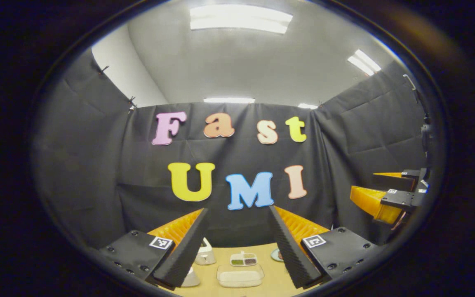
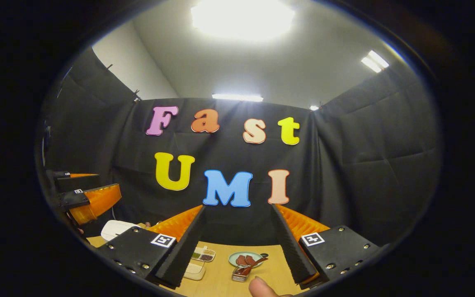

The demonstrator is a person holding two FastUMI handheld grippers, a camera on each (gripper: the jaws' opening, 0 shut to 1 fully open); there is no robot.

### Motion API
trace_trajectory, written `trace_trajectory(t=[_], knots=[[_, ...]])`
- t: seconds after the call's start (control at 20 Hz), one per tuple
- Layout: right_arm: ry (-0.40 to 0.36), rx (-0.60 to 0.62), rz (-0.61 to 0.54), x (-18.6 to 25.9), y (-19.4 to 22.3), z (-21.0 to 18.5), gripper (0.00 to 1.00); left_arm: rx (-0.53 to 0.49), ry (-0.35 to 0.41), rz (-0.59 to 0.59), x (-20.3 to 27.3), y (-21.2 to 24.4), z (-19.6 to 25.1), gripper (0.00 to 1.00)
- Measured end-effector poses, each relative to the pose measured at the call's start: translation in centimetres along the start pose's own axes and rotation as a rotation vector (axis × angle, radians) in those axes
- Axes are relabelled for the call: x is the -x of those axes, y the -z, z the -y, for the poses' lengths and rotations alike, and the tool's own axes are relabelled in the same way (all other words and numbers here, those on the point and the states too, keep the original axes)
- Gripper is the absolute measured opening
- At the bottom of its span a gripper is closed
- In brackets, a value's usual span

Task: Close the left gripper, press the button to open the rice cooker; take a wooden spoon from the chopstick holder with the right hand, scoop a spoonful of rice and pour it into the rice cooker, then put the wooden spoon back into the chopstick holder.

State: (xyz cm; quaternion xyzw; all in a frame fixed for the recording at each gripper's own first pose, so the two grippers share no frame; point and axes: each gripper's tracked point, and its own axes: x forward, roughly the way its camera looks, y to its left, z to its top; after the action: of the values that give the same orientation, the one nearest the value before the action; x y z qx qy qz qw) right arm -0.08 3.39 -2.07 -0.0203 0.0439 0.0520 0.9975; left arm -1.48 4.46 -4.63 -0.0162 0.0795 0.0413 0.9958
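None of the steps looks begun: both my left gripper [image 1: 237, 243] and right gripper [image 2: 237, 243] stand wide and empty above the table [image 2: 221, 280], rice cooker [image 2: 116, 229] at its left end.

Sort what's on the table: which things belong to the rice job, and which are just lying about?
Belongs to the job: rice cooker; wooden spoon in its holder; clear box of what looks like rice.

Just lying about: divided tray of grains; green plate with brown pieces on it.
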Motion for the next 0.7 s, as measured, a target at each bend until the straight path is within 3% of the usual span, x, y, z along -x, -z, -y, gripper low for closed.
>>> trace_trajectory(t=[0.2, 0.3, 0.5, 0.7], knots=[[-0.095, -0.003, -0.029, -2.1, 2.1, -2.8, 0.95, -0.041, -0.145, -0.057, 0.2, 3.2, -4.6, 0.94], [-0.132, -0.001, -0.053, -3.0, 3.1, -5.0, 0.95, -0.065, -0.184, -0.088, -0.4, 5.1, -6.8, 0.87], [-0.099, 0.016, -0.070, -4.8, 3.0, -7.8, 0.95, -0.068, -0.210, -0.177, -3.1, 10.6, -12.2, 0.80], [-0.043, 0.053, -0.106, -6.3, 4.0, -10.0, 0.95, -0.027, -0.233, -0.246, -5.8, 16.3, -18.0, 0.80]])
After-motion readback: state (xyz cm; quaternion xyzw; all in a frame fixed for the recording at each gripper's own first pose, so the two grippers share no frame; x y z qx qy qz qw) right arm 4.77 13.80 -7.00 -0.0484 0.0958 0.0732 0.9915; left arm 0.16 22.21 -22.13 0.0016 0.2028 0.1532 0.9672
